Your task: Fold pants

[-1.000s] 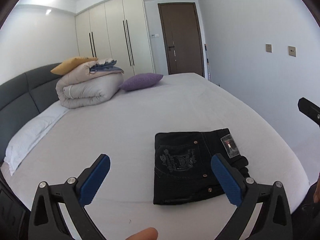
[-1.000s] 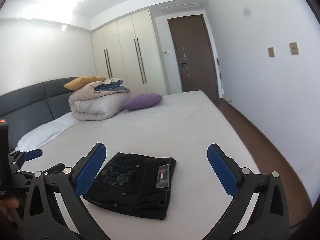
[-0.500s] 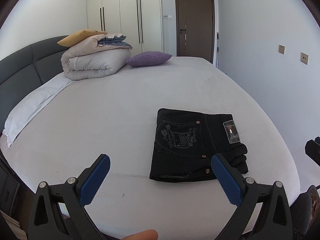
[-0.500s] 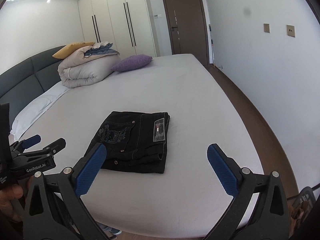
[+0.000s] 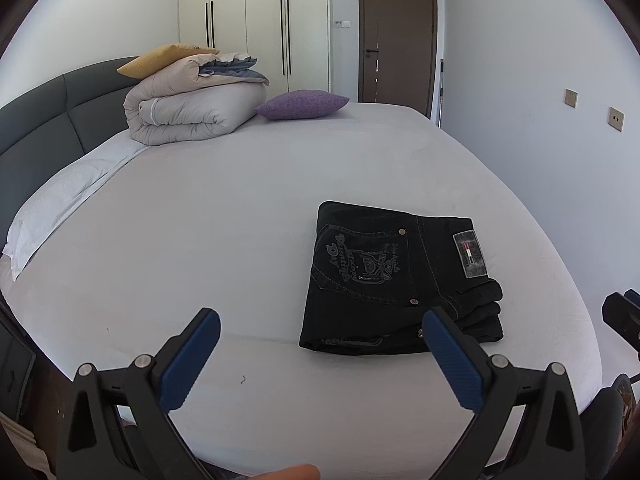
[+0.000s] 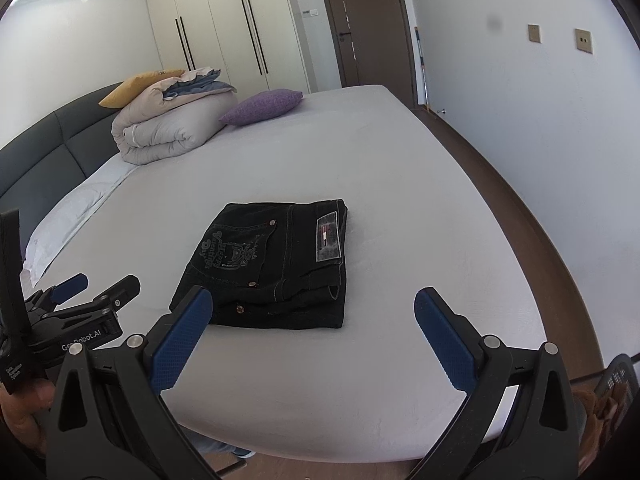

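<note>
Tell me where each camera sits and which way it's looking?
Left wrist: on the left claw, looking along its open fingers over the bed at the folded pants; a fingertip shows below.
Right wrist: on the right claw, facing the same way; the left claw and a hand show.
Both share pants, bed, duvet, door.

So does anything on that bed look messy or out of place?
Nothing stands out. The black pants lie folded in a neat stack on the bed, with both grippers open and clear of them.
</note>
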A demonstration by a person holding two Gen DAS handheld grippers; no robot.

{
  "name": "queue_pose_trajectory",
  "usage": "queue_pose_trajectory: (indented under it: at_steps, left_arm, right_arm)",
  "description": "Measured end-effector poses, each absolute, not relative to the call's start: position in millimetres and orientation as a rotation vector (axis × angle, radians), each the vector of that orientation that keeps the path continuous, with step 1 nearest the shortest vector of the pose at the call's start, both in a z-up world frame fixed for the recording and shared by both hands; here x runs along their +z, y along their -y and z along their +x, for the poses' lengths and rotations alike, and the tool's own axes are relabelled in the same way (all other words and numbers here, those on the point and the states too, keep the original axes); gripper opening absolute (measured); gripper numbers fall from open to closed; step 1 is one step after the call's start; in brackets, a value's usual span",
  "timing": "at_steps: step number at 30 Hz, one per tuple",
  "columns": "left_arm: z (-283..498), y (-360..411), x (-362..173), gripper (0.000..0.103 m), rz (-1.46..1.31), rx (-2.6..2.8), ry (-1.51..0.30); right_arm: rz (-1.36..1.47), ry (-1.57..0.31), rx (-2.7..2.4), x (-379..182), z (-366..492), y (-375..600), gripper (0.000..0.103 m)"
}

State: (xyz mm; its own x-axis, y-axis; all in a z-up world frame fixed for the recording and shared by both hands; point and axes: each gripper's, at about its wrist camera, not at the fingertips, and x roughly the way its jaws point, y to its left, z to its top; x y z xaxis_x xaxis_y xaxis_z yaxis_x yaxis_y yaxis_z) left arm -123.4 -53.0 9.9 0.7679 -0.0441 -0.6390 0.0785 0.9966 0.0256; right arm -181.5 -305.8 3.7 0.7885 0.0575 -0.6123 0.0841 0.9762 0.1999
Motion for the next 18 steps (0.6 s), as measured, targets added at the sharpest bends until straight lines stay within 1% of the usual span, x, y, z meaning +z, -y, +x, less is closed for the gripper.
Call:
queue_pose_trajectory:
  at_steps: [18]
  left_arm:
    - [-111.3, 48.5, -6.5, 0.103, 0.038, -0.068, -0.737]
  right_arm:
    - [0.225, -0.728, -0.014, -15.8, -159.0, 303.6, 0.103]
